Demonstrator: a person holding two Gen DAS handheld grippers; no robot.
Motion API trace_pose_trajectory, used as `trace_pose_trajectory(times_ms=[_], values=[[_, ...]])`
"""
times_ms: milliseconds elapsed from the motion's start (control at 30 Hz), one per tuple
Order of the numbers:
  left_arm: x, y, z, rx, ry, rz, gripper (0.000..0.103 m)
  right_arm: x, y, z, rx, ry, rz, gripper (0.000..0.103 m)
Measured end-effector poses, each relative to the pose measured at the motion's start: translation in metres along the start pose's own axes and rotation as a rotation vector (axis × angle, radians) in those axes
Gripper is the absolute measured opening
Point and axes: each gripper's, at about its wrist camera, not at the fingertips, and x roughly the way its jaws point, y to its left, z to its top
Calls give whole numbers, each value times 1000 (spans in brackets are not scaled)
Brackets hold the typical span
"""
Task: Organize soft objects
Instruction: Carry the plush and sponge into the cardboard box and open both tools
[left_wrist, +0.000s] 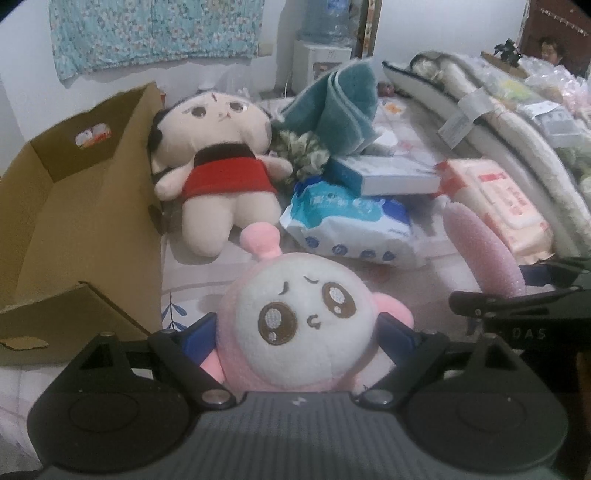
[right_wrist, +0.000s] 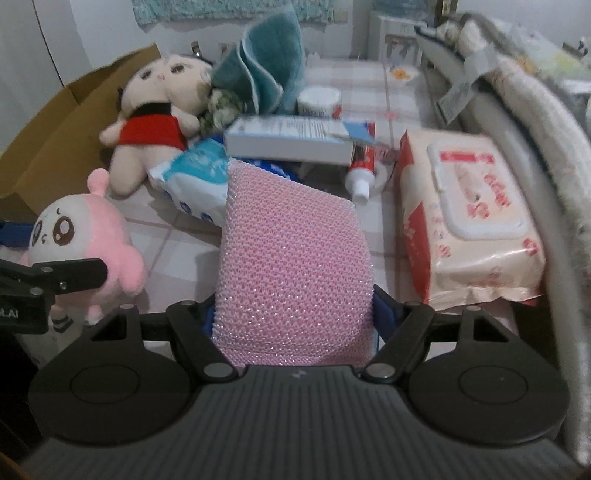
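Observation:
A round pink plush (left_wrist: 295, 317) with a white face sits between the blue pads of my left gripper (left_wrist: 298, 332), which is shut on it; the plush (right_wrist: 85, 236) also shows at the left of the right wrist view. My right gripper (right_wrist: 295, 314) is shut on a pink mesh sponge (right_wrist: 291, 240) that sticks out forward from its pads. A cream doll in a red dress (left_wrist: 221, 173) lies beside an open cardboard box (left_wrist: 74, 206). Behind the doll, a teal towel (left_wrist: 332, 107) stands bunched up.
A blue-and-white tissue pack (left_wrist: 347, 225), a white carton (right_wrist: 291, 140), a toothpaste tube (right_wrist: 364, 173) and a wet-wipes pack (right_wrist: 469, 218) clutter the tiled surface. Rolled bedding (right_wrist: 535, 122) lines the right side. The box interior looks bare.

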Motion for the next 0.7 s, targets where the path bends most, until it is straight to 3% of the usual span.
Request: trace_pose_trajectory(times_ms=[167, 367, 533, 700], values=[[-28, -2, -1, 0, -58, -16, 91, -39, 11, 5, -32, -80, -2, 75], [-72, 4, 1, -18, -152, -33, 91, -82, 33, 22, -64, -168, 54, 75], [-111, 24, 8, -56, -241, -22, 91, -109, 63, 54, -110, -237, 161, 75], [-143, 67, 18, -117, -304, 49, 91, -113, 108, 99, -167, -258, 303, 75]])
